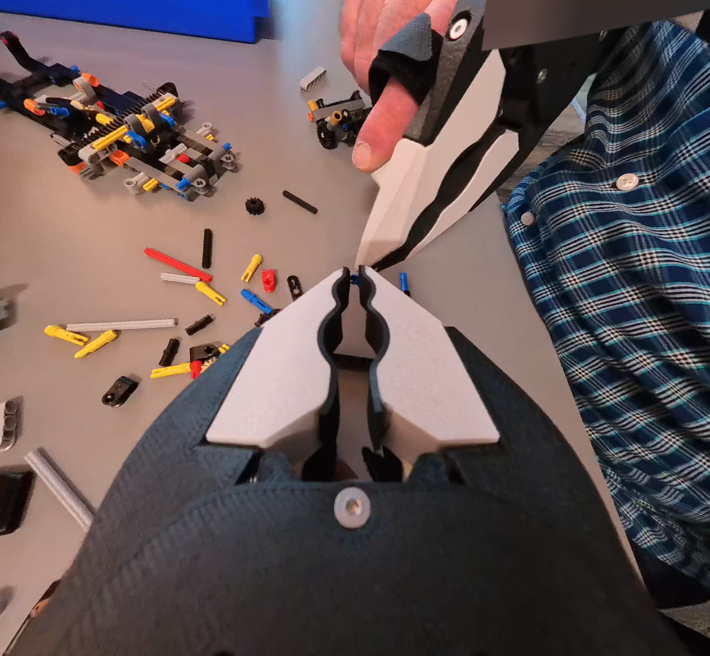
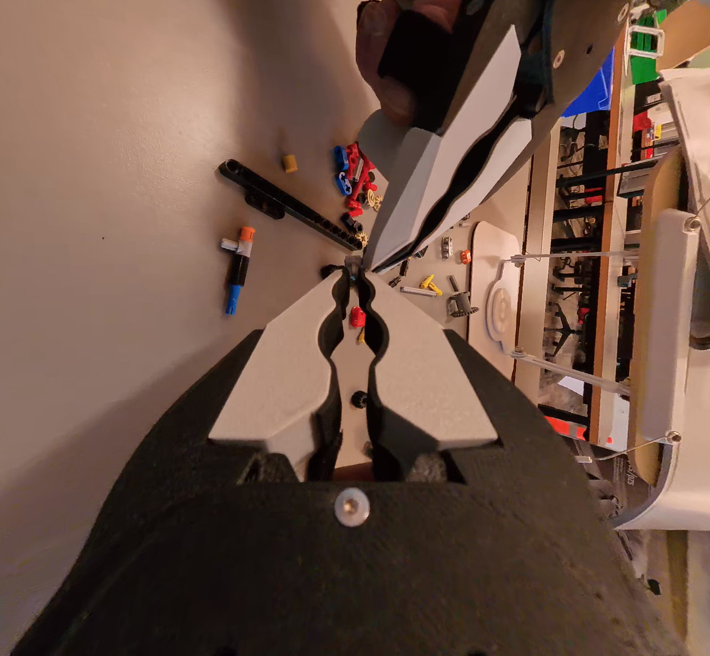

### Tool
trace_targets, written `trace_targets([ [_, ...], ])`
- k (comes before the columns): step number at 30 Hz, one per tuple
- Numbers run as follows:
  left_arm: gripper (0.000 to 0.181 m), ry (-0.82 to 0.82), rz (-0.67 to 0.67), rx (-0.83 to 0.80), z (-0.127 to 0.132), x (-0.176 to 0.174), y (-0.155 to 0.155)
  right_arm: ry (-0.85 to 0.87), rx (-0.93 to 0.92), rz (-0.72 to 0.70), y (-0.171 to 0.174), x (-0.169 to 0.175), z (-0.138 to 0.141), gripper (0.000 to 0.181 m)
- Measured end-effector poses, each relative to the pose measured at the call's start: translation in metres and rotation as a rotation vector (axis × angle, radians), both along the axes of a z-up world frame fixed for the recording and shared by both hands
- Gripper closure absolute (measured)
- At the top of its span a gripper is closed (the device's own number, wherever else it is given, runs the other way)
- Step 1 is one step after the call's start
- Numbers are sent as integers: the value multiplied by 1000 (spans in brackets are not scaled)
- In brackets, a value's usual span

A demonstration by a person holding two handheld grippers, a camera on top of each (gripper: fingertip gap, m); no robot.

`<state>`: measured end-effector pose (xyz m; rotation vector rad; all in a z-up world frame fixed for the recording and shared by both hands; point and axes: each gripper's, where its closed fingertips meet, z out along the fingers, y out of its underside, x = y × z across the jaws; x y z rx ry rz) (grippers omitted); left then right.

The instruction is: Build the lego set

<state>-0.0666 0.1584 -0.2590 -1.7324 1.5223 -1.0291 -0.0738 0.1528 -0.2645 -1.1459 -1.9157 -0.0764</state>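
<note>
The left hand-held gripper (image 1: 352, 272), nearest the camera, pinches a small blue pin (image 1: 354, 279) at its tips above the worktop (image 1: 96, 261). The right hand-held gripper (image 2: 353, 272), tip to tip with it, nips a small grey piece (image 2: 352, 263). Far left lies the part-built lego model (image 1: 126, 134), loose pins (image 1: 207, 291) between.

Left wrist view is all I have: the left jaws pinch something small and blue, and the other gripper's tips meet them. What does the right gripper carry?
Observer: In its own view the right gripper is closed on a small grey piece, right against the tips of the left gripper.
Operator: Are there loose parts beyond it that I miss?
Observer: A long black beam lies on the table past the tips.
Operator: Is anything prebuilt there?
Observer: A short orange, black and blue assembly lies left of that beam in the picture, apart from it.
</note>
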Motion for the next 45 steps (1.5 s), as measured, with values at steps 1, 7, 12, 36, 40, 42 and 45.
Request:
trace_targets([
  [1, 180, -1, 2, -5, 0, 0, 1, 1, -2, 2, 0, 0, 0, 180],
  [7, 181, -21, 47, -12, 3, -1, 12, -7, -9, 5, 1, -1, -4, 180],
  [12, 181, 28, 81, 13, -5, -6, 20, -8, -7, -3, 3, 0, -4, 180],
  [36, 153, 297, 58, 316, -47, 0, -38, 230, -605, -520, -32, 45, -30, 180],
  [40, 156, 343, 48, 349, -55, 3, -40, 257, -617, -553, -36, 45, -34, 180],
  [42, 161, 365, 51, 360, -57, 5, -40, 278, -620, -581, -35, 46, -35, 180],
  [45, 168, 373, 75, 360, -57, 7, -39, 310, -633, -615, -32, 48, -35, 180],
])
